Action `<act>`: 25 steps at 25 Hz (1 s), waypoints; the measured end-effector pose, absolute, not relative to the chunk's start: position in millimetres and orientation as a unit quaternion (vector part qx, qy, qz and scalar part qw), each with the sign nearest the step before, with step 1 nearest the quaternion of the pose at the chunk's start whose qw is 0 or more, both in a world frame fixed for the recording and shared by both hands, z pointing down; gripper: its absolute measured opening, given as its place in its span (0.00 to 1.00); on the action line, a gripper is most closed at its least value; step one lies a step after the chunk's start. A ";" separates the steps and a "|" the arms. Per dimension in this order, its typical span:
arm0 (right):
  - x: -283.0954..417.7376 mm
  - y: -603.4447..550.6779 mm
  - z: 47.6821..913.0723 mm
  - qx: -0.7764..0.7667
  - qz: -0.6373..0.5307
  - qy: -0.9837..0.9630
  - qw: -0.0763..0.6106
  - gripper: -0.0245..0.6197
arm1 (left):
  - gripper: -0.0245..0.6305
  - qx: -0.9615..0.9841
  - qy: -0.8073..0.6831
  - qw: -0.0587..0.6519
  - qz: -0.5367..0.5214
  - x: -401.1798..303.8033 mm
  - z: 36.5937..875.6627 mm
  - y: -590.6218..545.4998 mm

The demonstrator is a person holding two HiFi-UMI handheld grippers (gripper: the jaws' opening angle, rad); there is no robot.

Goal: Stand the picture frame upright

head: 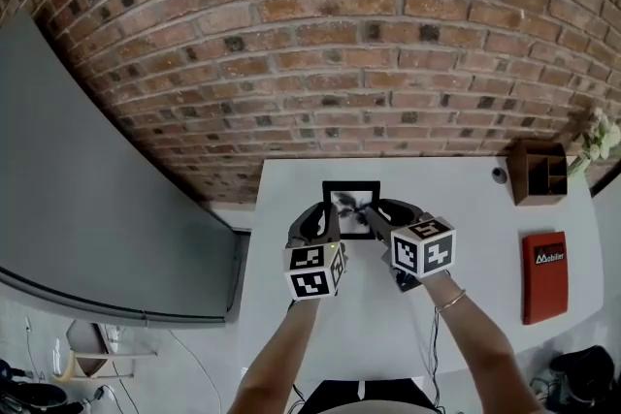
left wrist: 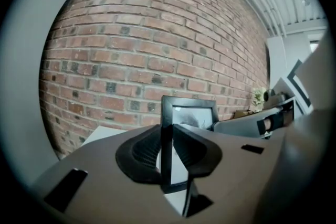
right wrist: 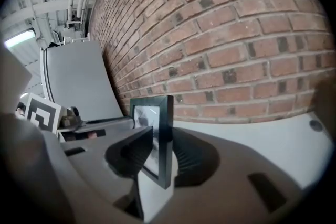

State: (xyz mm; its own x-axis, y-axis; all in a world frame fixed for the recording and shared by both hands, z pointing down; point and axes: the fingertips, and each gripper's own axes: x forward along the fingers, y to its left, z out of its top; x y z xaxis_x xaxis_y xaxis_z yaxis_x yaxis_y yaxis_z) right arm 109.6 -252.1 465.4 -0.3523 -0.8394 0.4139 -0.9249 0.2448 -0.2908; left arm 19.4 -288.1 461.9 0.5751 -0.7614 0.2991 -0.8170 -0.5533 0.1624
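My left fingers (left wrist: 144,152) and right fingers (right wrist: 195,157) clamp the upright picture frame (head: 351,207) at 12 o'clock; releasing unevenly could, I think, topple it onto the counter (head: 466,233).

Black picture frame (head: 351,201); red-brown brick wall (head: 320,34)
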 end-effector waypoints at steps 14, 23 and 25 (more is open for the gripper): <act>230.7 -262.6 435.9 0.627 0.211 -0.746 0.073 0.22 | 0.13 0.908 -0.393 0.116 0.091 143.9 433.3 -303.0; 284.0 -299.9 458.8 0.635 0.216 -0.737 0.082 0.22 | 0.13 0.903 -0.393 0.137 0.103 195.7 457.7 -336.6; 292.3 -307.4 464.9 0.638 0.221 -0.734 0.079 0.22 | 0.13 0.901 -0.395 0.142 0.105 204.3 463.1 -345.1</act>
